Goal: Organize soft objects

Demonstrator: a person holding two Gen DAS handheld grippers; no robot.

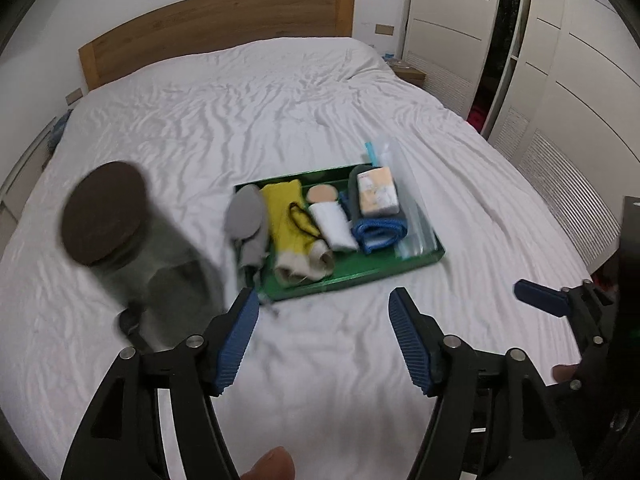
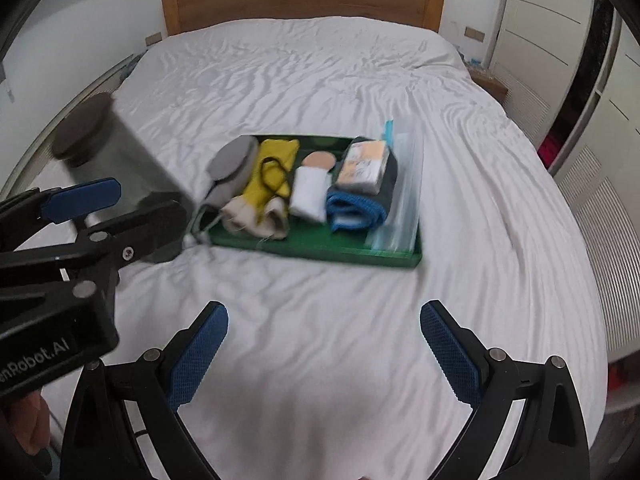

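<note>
On the black body of the left gripper (image 2: 120, 204), seen from the right wrist view, part of a white print reads "nRobot.AI"; the rest is cut off. The wording on the peach-and-white tissue packet (image 1: 378, 192) is too blurred to read.

The shallow green rectangular tray (image 1: 428, 258) lies on the white wrinkled bed sheet (image 1: 280, 112), holding a grey padded pouch (image 1: 246, 216), a yellow folded cloth (image 1: 286, 216), a white rolled cloth (image 1: 334, 226), a blue-edged folded towel (image 1: 380, 234) and clear zip bags (image 1: 416, 240).

A clear glass jar with a dark round lid (image 1: 104, 216) stands left of the tray, just beyond the left gripper's finger.

Both the left gripper and the right gripper (image 2: 324, 350) are spread with nothing between the blue pads.
</note>
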